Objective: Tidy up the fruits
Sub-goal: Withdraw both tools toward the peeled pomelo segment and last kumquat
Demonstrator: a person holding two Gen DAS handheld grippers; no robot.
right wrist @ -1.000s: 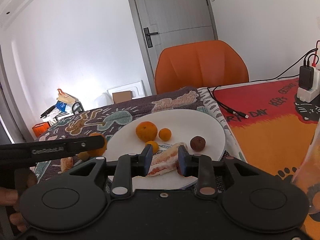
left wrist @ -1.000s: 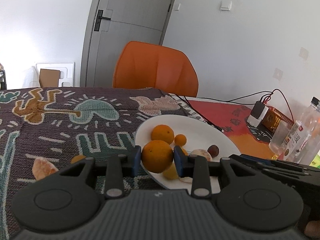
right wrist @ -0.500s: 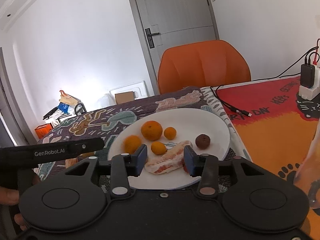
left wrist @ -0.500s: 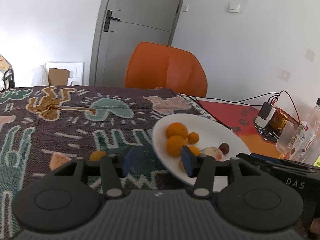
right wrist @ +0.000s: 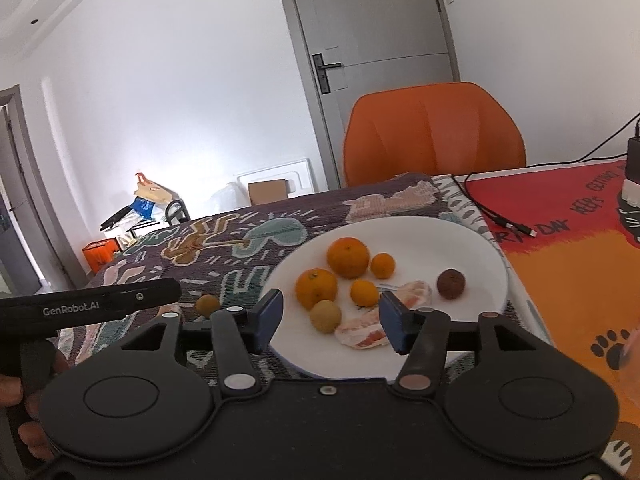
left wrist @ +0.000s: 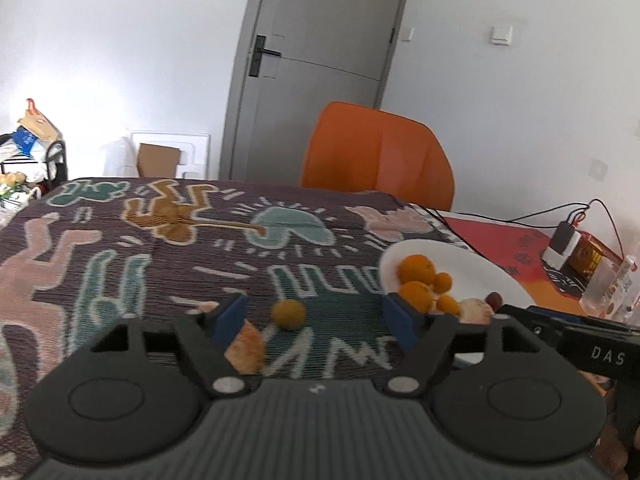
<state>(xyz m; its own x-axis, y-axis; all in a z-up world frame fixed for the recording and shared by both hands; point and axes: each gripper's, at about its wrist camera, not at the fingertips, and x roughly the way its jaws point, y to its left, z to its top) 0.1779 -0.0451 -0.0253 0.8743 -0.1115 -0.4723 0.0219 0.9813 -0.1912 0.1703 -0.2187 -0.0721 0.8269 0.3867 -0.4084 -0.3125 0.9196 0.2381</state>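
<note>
Taking the white plate (right wrist: 472, 240) as landmark: left of it on the patterned cloth (left wrist: 120, 240) lie a peeled segment (left wrist: 246, 346) and a small orange (left wrist: 288, 313). The left gripper (left wrist: 316, 320), whose jaws have just been opening, gapes wide and empty above them. On the plate sit oranges (right wrist: 348, 257), a yellowish fruit (right wrist: 325, 315), pomelo pieces (right wrist: 362, 332) and a dark fruit (right wrist: 451, 283). The right gripper (right wrist: 332, 322), jaws likewise just opening, stands apart around the pomelo, gripping nothing.
</note>
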